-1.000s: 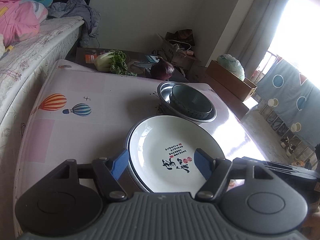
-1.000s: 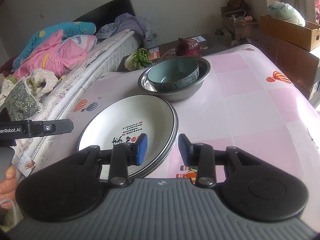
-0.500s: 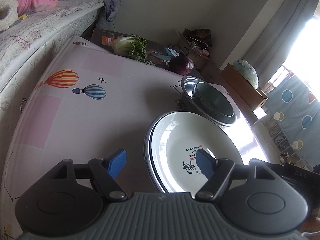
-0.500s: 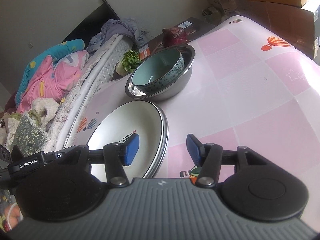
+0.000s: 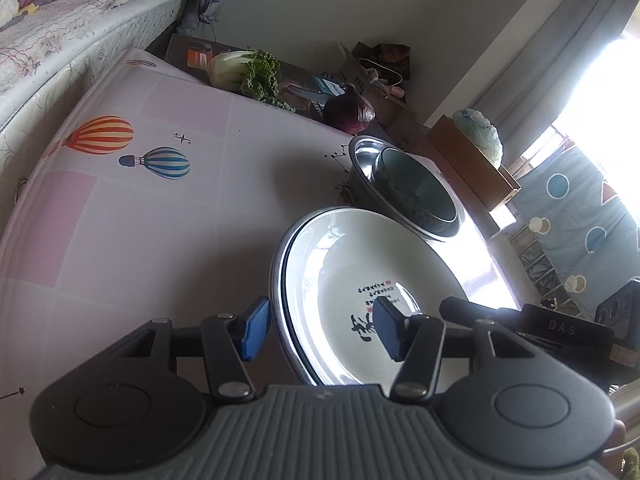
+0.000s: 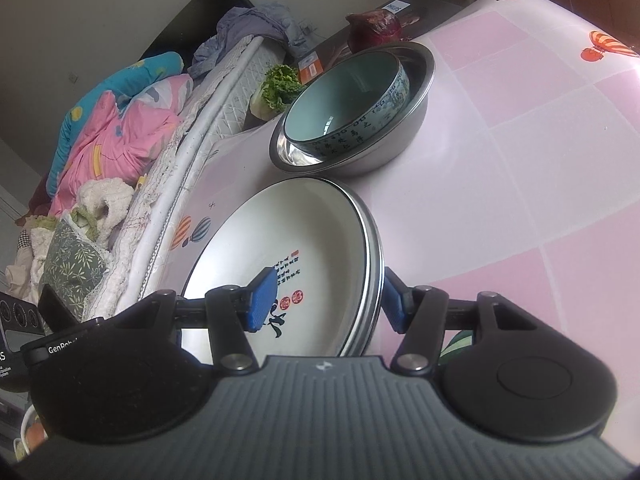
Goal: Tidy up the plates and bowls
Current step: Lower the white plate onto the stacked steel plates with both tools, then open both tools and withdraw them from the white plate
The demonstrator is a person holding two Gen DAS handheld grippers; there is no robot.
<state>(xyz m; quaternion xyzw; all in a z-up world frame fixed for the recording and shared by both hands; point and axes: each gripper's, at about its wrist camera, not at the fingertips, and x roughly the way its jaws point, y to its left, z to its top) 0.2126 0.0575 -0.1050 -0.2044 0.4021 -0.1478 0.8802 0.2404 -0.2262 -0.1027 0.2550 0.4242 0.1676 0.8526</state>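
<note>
Now, in the left wrist view, the left gripper points down at a slant over the table. Its jaws stand apart and straddle the near left rim of the white plate: one blue pad is outside the rim at 9 o'clock of it, the other hangs over the printed centre. The jaws have just been closing, with the rim between them, but neither pad presses on it. The plate sits on a metal plate, of which only the edge shows. At 1 o'clock from the plates stands a steel bowl, just beside them, with a green bowl inside it. A dark piece of the other gripper shows at 3 o'clock.

Next, in the right wrist view, the right gripper also slants down, its body rolled a little. Its jaws straddle the right rim of the same white plate and the metal plate under it: one pad is over the lettering, the other outside the edge at 3 o'clock. These jaws have just been opening, and a gap shows at each pad, so nothing is gripped. At 12 o'clock the steel bowl holds the green bowl, which leans against its wall; the green bowl is empty.
</note>
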